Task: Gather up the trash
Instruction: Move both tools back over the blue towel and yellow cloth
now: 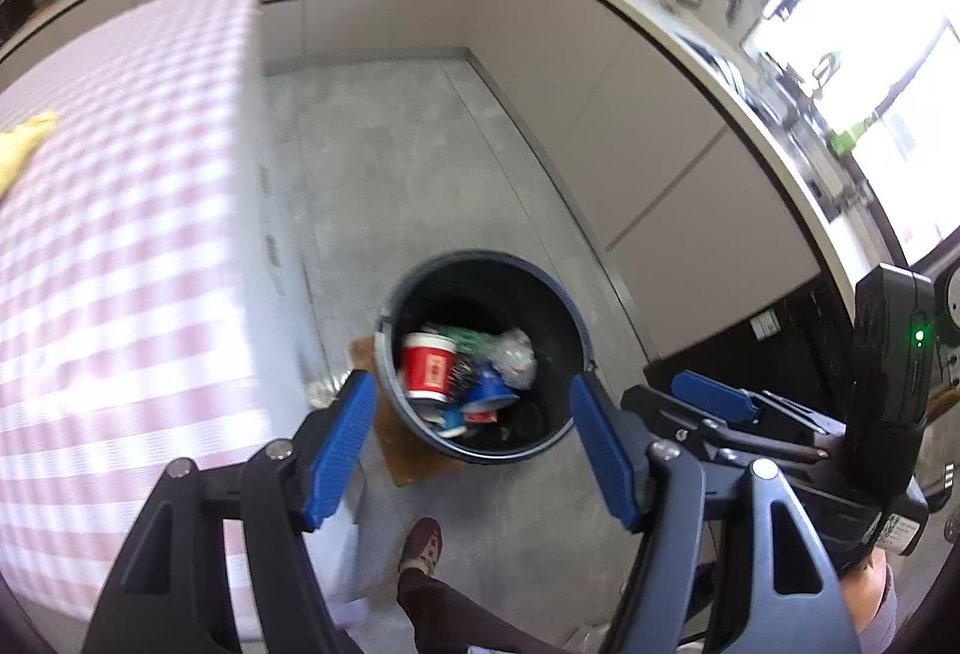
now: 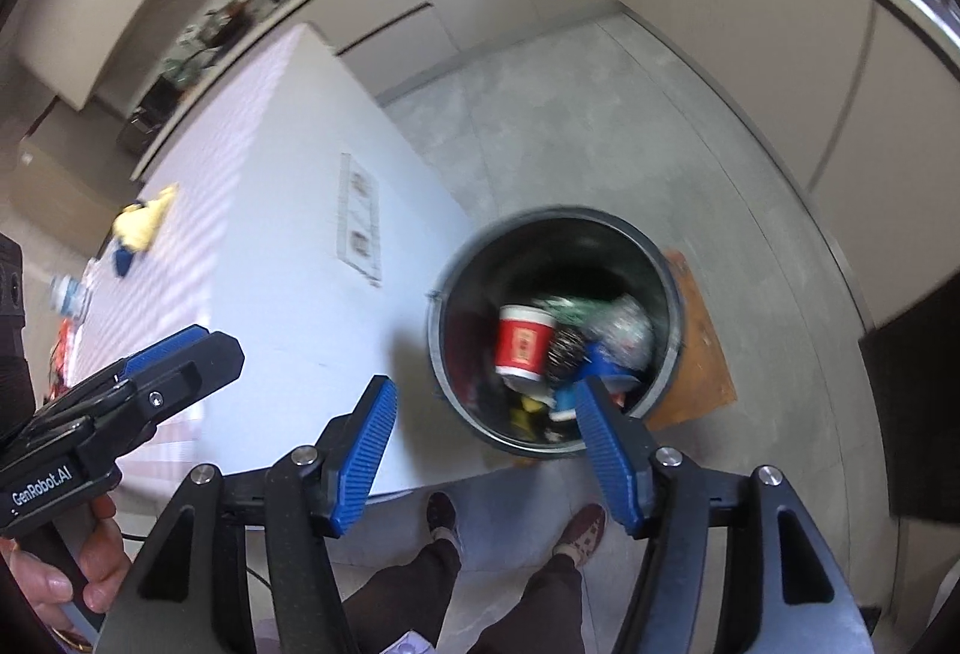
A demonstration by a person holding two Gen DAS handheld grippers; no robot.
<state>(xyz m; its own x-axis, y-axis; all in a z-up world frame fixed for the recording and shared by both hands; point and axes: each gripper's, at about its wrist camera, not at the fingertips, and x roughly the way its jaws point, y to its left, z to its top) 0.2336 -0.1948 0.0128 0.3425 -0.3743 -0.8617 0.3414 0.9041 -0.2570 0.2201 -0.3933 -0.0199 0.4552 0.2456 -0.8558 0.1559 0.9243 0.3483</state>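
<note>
Trash (red paper cup (image 1: 427, 367), wrappers) is binned in round dark bucket (image 1: 576, 318) below both spread, empty tongs (image 1: 474, 450) (image 2: 486, 453); yellow cloth (image 2: 144, 222) left.

Both my grippers pitch steeply down, side by side. Left gripper (image 1: 474, 450): jaws apart, nothing between the blue pads (image 1: 339, 453), fingers running from 7 and 5 o'clock up toward centre in its own view. Right gripper (image 2: 486, 456): jaws apart too, empty, same V layout, pads (image 2: 366, 453) clear of each other. From the left camera the right gripper (image 1: 720, 405) shows at 4 o'clock, black body with a green light on. From the right camera the left gripper (image 2: 174, 354) sits at 9 o'clock, my left hand (image 2: 90, 564) wrapped round its handle at 8. My legs (image 2: 480, 594) and shoes (image 2: 582, 528) show at 6 o'clock.
</note>
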